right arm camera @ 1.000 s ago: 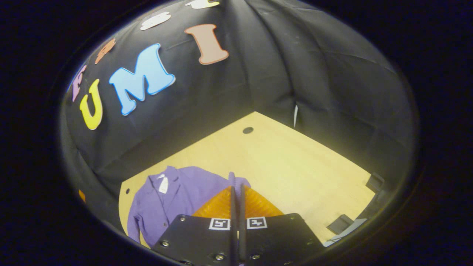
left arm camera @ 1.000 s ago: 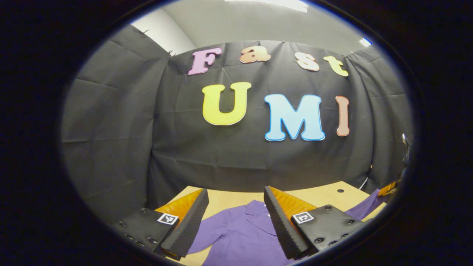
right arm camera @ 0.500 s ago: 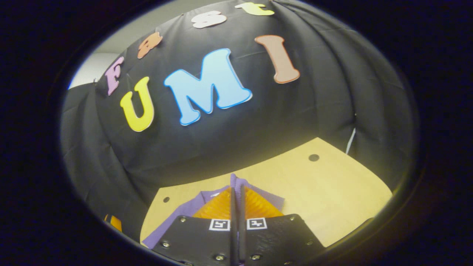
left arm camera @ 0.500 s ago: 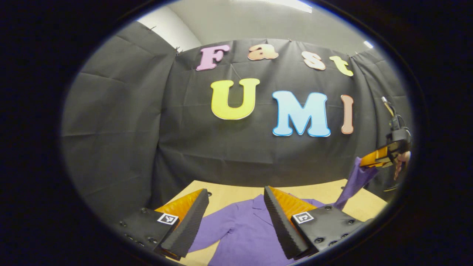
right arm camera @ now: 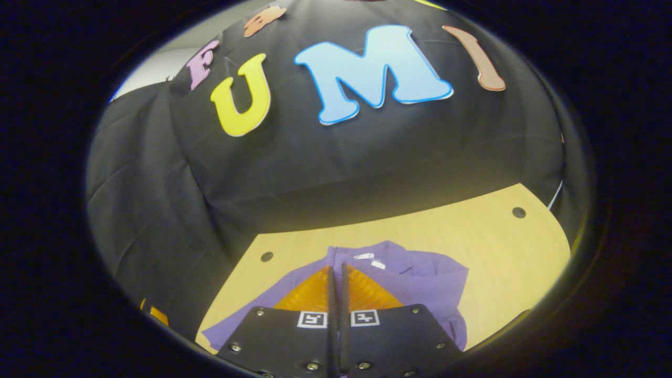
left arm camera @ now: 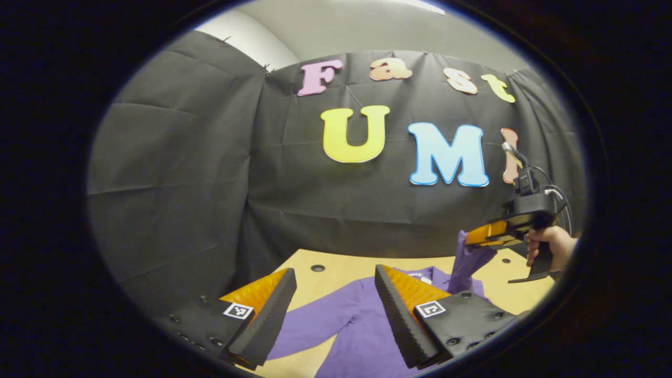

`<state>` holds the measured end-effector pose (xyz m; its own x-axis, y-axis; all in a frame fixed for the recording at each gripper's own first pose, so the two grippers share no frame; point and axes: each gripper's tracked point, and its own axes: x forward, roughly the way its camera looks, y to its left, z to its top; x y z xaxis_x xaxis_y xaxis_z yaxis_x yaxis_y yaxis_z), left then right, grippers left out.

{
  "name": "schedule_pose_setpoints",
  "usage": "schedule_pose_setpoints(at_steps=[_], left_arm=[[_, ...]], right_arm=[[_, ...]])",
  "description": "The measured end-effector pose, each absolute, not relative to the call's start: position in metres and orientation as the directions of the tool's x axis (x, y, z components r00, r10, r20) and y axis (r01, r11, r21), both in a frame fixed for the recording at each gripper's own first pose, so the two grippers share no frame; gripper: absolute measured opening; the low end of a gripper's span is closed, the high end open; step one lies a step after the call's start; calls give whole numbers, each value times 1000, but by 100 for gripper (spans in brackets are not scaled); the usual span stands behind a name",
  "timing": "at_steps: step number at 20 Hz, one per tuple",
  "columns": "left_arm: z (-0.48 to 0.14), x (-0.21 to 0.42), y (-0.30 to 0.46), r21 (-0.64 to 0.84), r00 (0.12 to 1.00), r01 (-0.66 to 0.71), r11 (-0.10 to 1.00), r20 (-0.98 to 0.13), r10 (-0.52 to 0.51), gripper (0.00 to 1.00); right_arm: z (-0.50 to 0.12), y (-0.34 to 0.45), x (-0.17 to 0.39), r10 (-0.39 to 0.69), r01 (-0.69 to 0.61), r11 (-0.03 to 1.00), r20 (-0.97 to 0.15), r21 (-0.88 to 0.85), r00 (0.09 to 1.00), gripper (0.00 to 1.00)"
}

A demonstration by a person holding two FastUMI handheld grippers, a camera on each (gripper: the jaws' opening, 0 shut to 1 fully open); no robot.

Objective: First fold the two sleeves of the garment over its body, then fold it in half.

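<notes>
A purple collared shirt (left arm camera: 357,325) lies flat on the wooden table (left arm camera: 501,269). In the left gripper view my left gripper (left arm camera: 333,273) hovers open above the shirt's left sleeve (left arm camera: 310,325) and shoulder, with nothing between its fingers. Farther right, a hand (left arm camera: 548,244) holds my right gripper (left arm camera: 475,242), which is shut on the other sleeve (left arm camera: 464,262) and holds it lifted above the shirt's body. In the right gripper view the right gripper (right arm camera: 336,265) pinches purple cloth at its tips, with the shirt (right arm camera: 420,278) and its collar label below on the table.
Black cloth walls close the booth behind and to both sides. The table (right arm camera: 472,236) has small round holes (right arm camera: 518,212) near its back corners. Bare wood lies to the right of the shirt in the right gripper view.
The right gripper has lifted the sleeve off the table and carried it leftward, over the shirt's body. The left gripper has stayed open and turned a little.
</notes>
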<state>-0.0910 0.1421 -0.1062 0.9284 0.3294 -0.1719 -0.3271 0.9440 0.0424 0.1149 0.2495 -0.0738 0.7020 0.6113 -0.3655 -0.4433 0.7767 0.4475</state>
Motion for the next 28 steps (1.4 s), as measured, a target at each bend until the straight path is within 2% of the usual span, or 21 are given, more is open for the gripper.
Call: schedule_pose_setpoints(at_steps=[5,7,10,11,13,15,17,18,19,23,25,26,27,28], left_arm=[[-116,-106,167,48,897,-396,917,-195,397,94],[-118,-111,174,52,887,-415,908,-198,417,94],[-124,-119,182,51,875,-437,898,-207,437,94],[-127,-121,183,47,871,-443,895,-213,442,94],[-130,-123,185,34,868,-450,893,-221,445,94],[-130,-122,182,33,869,-448,893,-219,444,94],[-132,-123,182,41,869,-446,894,-219,443,94],[-133,-122,182,42,869,-446,894,-221,443,94],[-135,-124,183,40,867,-449,893,-223,446,94],[-145,-129,194,32,846,-485,874,-238,478,94],[-157,-136,211,20,813,-536,844,-256,523,94],[-165,-138,219,16,796,-560,828,-268,543,94],[-174,-141,228,16,778,-581,814,-282,561,94],[-181,-144,236,21,759,-602,798,-295,581,94]], right_arm=[[-124,300,111,632,-513,775,-454,368,628,2],[-134,307,109,626,-524,779,-465,343,626,3],[-139,316,104,629,-553,775,-464,306,623,10],[-138,319,102,637,-567,767,-461,299,618,17],[-134,318,96,635,-585,766,-456,267,623,39],[-127,315,93,625,-593,771,-445,230,641,72],[-119,312,89,625,-600,772,-429,212,652,83],[-114,310,86,625,-602,772,-419,206,658,80],[-108,307,84,624,-601,773,-409,202,666,83],[-77,297,72,626,-596,777,-349,203,698,84],[-57,286,62,620,-590,783,-303,197,723,83],[-49,279,58,612,-583,790,-286,189,737,80],[-43,272,53,602,-575,798,-267,180,752,84],[-38,264,48,592,-567,806,-252,171,766,83]])
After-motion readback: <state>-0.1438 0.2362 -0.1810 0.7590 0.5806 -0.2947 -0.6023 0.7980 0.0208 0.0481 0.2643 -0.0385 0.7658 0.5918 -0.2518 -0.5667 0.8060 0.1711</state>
